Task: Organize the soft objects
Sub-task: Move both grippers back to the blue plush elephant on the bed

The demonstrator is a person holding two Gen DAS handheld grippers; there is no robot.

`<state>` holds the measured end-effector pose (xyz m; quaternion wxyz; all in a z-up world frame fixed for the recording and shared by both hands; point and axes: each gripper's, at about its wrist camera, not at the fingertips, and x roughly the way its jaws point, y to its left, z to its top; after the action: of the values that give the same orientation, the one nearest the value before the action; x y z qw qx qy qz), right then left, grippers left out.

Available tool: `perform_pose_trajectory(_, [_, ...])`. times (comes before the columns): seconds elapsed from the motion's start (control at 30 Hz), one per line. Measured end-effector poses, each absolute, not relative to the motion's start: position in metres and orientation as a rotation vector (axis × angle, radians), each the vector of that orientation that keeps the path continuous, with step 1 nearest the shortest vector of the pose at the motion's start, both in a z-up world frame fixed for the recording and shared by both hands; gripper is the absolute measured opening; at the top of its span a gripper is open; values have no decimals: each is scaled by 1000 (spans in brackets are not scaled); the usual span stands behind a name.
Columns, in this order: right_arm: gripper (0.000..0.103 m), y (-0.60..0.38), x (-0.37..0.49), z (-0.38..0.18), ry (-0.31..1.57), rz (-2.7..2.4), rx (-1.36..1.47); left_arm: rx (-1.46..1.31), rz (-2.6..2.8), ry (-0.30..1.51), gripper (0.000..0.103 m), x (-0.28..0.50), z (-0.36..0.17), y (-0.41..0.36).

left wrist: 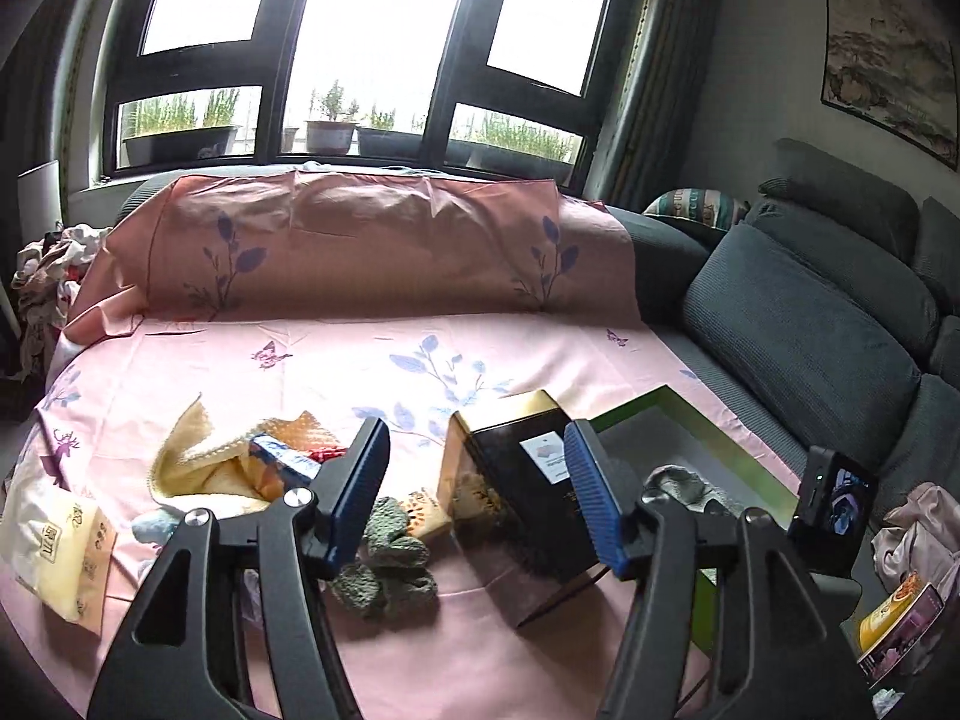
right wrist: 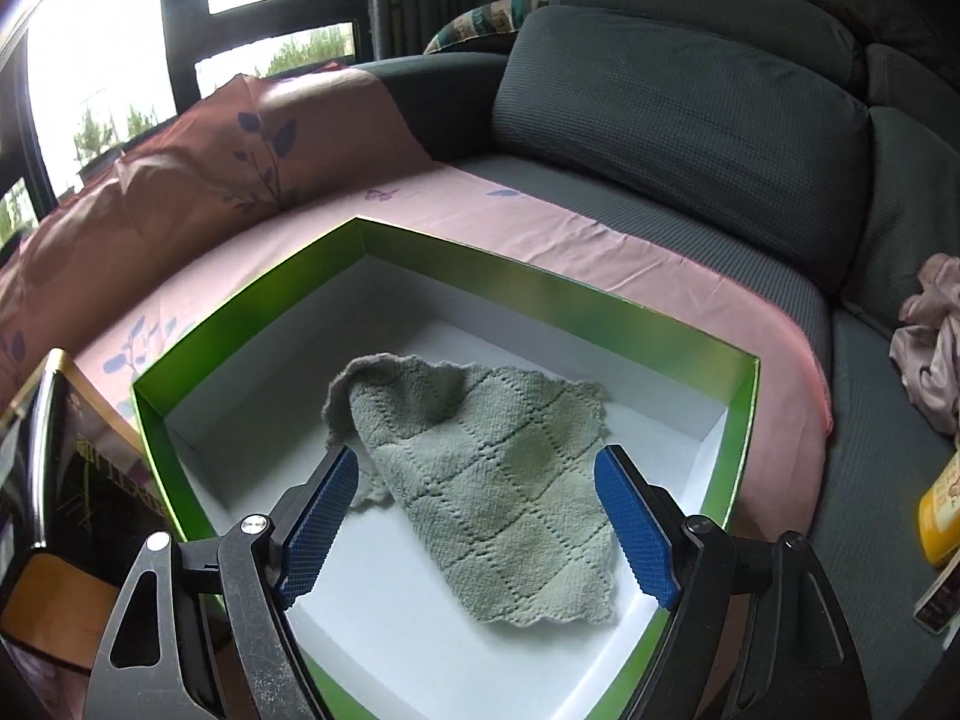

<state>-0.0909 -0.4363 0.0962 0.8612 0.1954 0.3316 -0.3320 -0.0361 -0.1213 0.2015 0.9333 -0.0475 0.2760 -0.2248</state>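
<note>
Inside green box (right wrist: 660,324): rumpled green cloth (right wrist: 492,480), alone. Above it, right gripper (right wrist: 480,516), wide apart. Left gripper (left wrist: 474,498) likewise spread, holding nothing.

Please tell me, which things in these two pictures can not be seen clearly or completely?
- Left wrist view: grey rough pieces, partly behind the left hand-held gripper finger.
- Left wrist view: label text on the black box, too small.
- Right wrist view: yellow container, cut by the right edge.

One green box (right wrist: 540,306) holds one sage-green knitted cloth (right wrist: 480,480). Beside it stand one black-and-gold box (left wrist: 522,480), one yellow cloth (left wrist: 198,456) and one grey cloth (left wrist: 384,570).
</note>
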Motion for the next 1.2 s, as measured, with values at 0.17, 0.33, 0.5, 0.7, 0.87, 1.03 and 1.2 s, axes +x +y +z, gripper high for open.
perform_pose_trajectory(0.17, [82, -420, -90, 97, 657, -673, 437, -190, -412, 649, 65, -30, 176, -70])
perform_pose_trajectory(0.33, [82, -393, -77, 98, 673, -646, 409, -268, -322, 700, 65, -21, 151, -30])
perform_pose_trajectory(0.5, [82, -378, -64, 99, 669, -659, 362, -338, -220, 739, 65, -12, 123, 5])
perform_pose_trajectory(0.7, [82, -377, -63, 99, 676, -596, 351, -385, -177, 752, 65, -9, 106, 31])
perform_pose_trajectory(0.87, [83, -361, -76, 120, 621, -558, 283, -406, -136, 743, 65, -13, 102, 44])
perform_pose_trajectory(1.03, [91, -335, -93, 158, 502, -481, 233, -423, -121, 740, 65, -14, 100, 55])
perform_pose_trajectory(1.2, [92, -299, -94, 183, 456, -232, 286, -435, -126, 767, 65, -8, 94, 60])
